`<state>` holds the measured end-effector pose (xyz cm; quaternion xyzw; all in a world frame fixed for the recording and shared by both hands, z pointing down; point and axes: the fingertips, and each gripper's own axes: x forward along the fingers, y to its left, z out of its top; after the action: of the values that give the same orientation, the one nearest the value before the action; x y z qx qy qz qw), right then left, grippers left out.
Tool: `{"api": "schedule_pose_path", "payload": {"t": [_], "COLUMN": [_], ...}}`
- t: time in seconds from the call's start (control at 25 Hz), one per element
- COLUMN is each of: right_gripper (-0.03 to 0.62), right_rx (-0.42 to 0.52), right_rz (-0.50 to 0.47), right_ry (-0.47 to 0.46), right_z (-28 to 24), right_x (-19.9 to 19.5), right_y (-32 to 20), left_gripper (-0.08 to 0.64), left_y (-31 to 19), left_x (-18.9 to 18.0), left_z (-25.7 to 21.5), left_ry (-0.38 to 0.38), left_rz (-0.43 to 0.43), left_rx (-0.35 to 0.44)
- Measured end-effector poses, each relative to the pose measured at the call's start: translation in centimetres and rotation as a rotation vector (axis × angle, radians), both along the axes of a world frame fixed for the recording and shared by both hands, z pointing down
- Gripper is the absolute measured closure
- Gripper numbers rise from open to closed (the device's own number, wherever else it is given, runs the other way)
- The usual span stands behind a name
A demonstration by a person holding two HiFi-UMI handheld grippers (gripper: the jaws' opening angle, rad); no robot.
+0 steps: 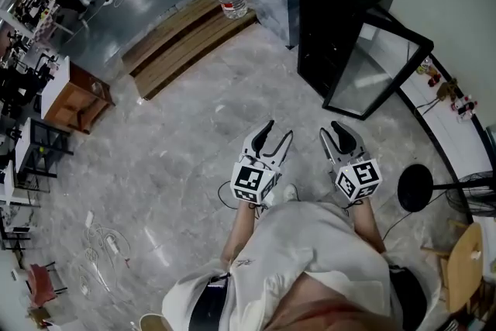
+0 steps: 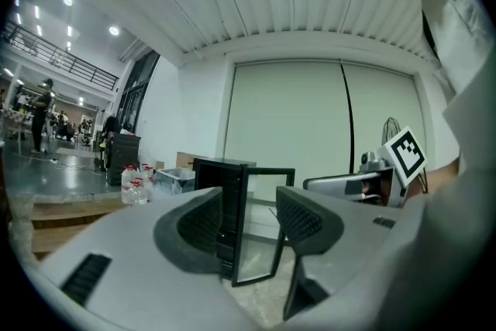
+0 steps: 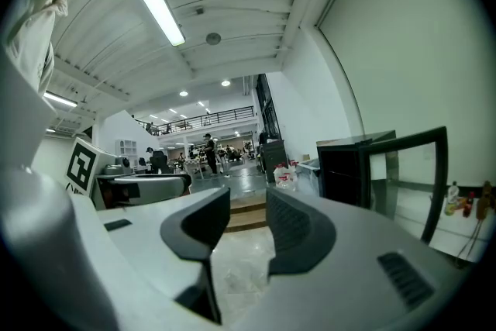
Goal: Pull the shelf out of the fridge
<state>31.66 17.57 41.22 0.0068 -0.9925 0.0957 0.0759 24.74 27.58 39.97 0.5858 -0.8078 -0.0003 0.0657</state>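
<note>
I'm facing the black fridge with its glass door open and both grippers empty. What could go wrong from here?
1. The glass door stands angled out from the fridge, so the right gripper could knock it when reaching in.
2. The fridge interior looks dark and no shelf shows, so a grab might land on the wrong part.
3. A cable lies on the floor by the feet, a possible trip hazard.

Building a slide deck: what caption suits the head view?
Empty left gripper and right gripper point toward a black fridge, its glass door open.
</note>
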Motion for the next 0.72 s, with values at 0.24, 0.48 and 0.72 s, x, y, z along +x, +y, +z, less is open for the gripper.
{"api": "schedule_pose_path", "payload": {"t": [0.24,0.48,0.72], "right_gripper": [0.449,0.449,0.449], "right_rx": [-0.006,-0.001,-0.015], "right_rz": [0.01,0.018,0.005], "right_ry": [0.027,0.046,0.054], "right_z": [1.1,1.5,2.1], "right_x": [-2.0,-4.2,-6.4], "right_y": [0.2,-0.9,-2.1], "left_gripper": [0.339,0.341,0.341], "left_y": [-0.3,-1.1,-2.1], "left_x": [-2.5,-4.6,-6.8], "left_z": [1.0,1.4,1.8], "left_ry": [0.024,0.033,0.039], "left_rz": [0.009,0.008,-0.008], "left_rx": [0.006,0.011,0.008]}}
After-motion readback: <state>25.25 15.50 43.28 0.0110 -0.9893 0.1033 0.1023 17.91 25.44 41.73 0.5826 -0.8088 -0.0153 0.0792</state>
